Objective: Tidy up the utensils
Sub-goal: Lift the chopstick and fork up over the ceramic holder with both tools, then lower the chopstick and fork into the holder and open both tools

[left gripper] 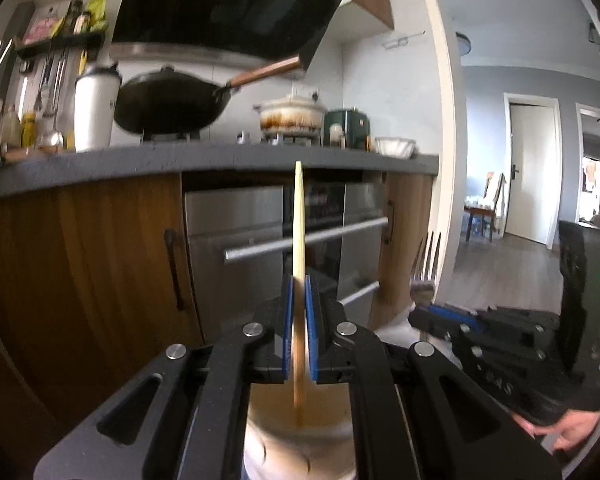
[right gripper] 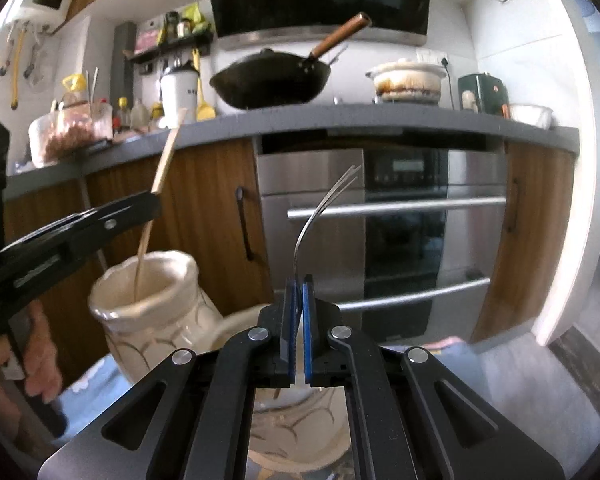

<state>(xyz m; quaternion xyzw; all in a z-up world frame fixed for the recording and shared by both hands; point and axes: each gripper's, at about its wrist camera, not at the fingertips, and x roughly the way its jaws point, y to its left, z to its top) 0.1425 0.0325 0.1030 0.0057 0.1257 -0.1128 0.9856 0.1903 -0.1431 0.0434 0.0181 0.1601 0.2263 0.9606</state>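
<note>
My left gripper (left gripper: 299, 282) is shut on a pale wooden utensil (left gripper: 299, 216) that stands upright, its lower end dipping into a cream ceramic vase (left gripper: 300, 440) under the jaws. In the right wrist view the same utensil (right gripper: 166, 160) reaches into the vase (right gripper: 156, 304) at the left, held by the left gripper (right gripper: 154, 200). My right gripper (right gripper: 299, 282) is shut on a metal fork (right gripper: 320, 208), tines up, above a second cream ceramic holder (right gripper: 300, 432). The fork (left gripper: 428, 256) and right gripper (left gripper: 422, 308) also show in the left wrist view.
A dark kitchen counter (left gripper: 220, 156) runs ahead with a black wok (left gripper: 168, 100), a white pot (left gripper: 292, 114) and jars. Below are wooden cabinet doors (left gripper: 100, 248) and a steel oven (right gripper: 400, 220). A doorway opens at the right (left gripper: 528, 176).
</note>
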